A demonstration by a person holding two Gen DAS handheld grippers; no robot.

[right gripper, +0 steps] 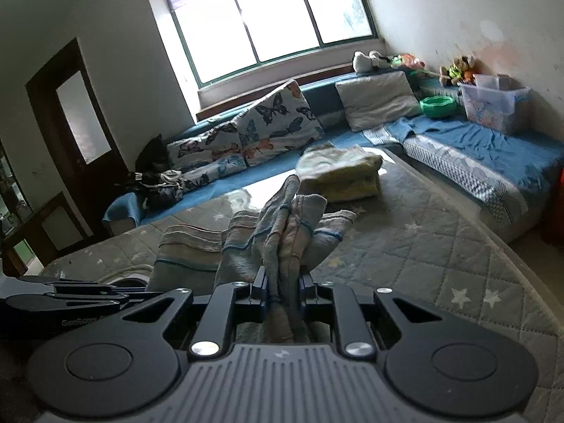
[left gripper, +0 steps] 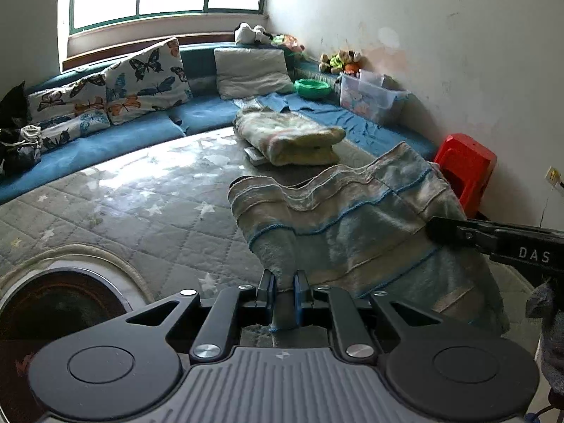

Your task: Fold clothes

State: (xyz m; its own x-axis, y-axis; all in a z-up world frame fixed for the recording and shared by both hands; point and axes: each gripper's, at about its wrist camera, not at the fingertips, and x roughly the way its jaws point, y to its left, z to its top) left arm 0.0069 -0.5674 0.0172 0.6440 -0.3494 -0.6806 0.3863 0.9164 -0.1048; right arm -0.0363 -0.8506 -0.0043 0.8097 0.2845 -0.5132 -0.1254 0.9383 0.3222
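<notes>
Pale striped blue-edged terry towel (left gripper: 352, 218): pinched corner hidden between left gripper (left gripper: 284, 283) jaws. Red plastic stool (left gripper: 465, 165) half behind towel. Round dark-centred object (left gripper: 60, 303) cut off by gripper body, unidentifiable. Small plush toys (right gripper: 458, 68) too blurred to identify.

The towel (left gripper: 356, 218) is pale grey-blue with cream bands and thin bright-blue stitched lines. The quilted mat (left gripper: 116, 211) is grey, diamond-stitched, dotted with white stars. The folded blanket (left gripper: 292, 137) is mottled yellow, cream and pink. The cushions (left gripper: 141, 77) are white with blue, orange and black butterflies; the plain pillow (left gripper: 252, 72) is off-white. The sofa (left gripper: 102, 144) is blue, the bowl (left gripper: 313, 88) green, the stool (left gripper: 465, 169) red, the window frame (right gripper: 275, 60) dark green
</notes>
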